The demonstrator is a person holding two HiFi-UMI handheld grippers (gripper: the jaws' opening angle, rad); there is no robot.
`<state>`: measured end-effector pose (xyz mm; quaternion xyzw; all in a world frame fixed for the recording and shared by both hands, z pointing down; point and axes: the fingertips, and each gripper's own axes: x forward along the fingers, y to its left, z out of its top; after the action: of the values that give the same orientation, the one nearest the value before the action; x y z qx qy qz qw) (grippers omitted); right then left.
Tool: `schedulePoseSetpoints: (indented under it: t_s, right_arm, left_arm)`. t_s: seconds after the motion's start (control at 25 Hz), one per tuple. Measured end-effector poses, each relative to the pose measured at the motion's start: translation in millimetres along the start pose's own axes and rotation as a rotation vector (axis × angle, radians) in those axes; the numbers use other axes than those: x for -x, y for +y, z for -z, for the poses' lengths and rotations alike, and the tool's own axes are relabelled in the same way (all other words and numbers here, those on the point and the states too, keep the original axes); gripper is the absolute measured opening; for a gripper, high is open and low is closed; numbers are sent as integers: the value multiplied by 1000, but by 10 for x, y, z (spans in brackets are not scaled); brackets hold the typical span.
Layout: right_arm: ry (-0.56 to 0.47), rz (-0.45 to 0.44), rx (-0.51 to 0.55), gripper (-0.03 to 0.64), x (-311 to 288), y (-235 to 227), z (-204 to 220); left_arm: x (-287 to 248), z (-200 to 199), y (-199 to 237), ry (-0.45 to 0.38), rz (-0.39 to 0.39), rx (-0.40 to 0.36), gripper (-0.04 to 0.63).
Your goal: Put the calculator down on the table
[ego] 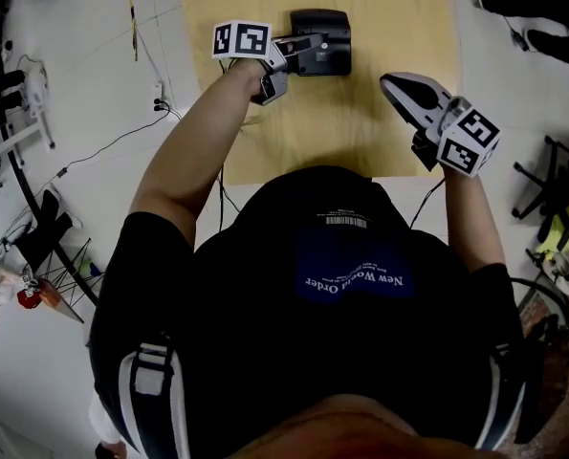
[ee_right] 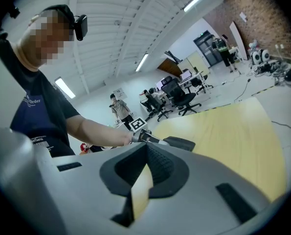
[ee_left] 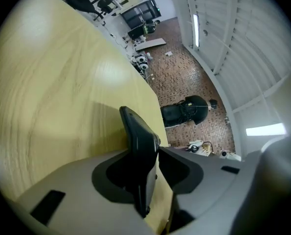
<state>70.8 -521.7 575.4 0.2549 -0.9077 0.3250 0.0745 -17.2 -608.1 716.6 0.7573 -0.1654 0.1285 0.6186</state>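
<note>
The calculator (ego: 324, 38) is a dark, flat slab near the far middle of the light wooden table (ego: 399, 8). My left gripper (ego: 301, 54) is shut on its near left edge. In the left gripper view the calculator (ee_left: 138, 141) stands edge-on, pinched between the two grey jaws of the left gripper (ee_left: 155, 151), with its shadow on the table just beside it. I cannot tell whether it touches the tabletop. My right gripper (ego: 399, 88) hovers over the table's right side, shut and empty. The right gripper view shows the calculator (ee_right: 180, 143) low over the table beyond the right gripper (ee_right: 146, 147).
The table's near edge (ego: 303, 172) runs just in front of the person's body. Cables (ego: 102, 146) trail over the pale floor at the left. A black bag (ee_left: 184, 112) lies on the brick floor beyond the table. Office chairs (ee_right: 177, 98) and people stand far behind.
</note>
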Motion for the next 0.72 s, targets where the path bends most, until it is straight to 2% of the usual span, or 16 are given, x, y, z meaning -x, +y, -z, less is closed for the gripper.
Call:
schedulePoseSetpoints:
  t_s: [0.12, 0.32, 0.56, 0.64, 0.72]
  right_arm:
    - [0, -3, 8, -12, -12, 35, 13]
    - [-7, -2, 18, -12, 31, 41, -41]
    - [-24, -2, 30, -12, 101, 130, -84]
    - [-30, 3, 32, -12, 127, 141, -107]
    - [-36, 8, 34, -12, 165, 136, -137]
  left_arm:
    - [15, 30, 69, 0, -63, 28, 140]
    - [3, 14, 80, 11, -193, 19, 164]
    - [97, 43, 163, 37, -372, -35, 225]
    - [134, 47, 180, 32, -398, -55, 253]
    - [163, 26, 146, -3, -373, -52, 255]
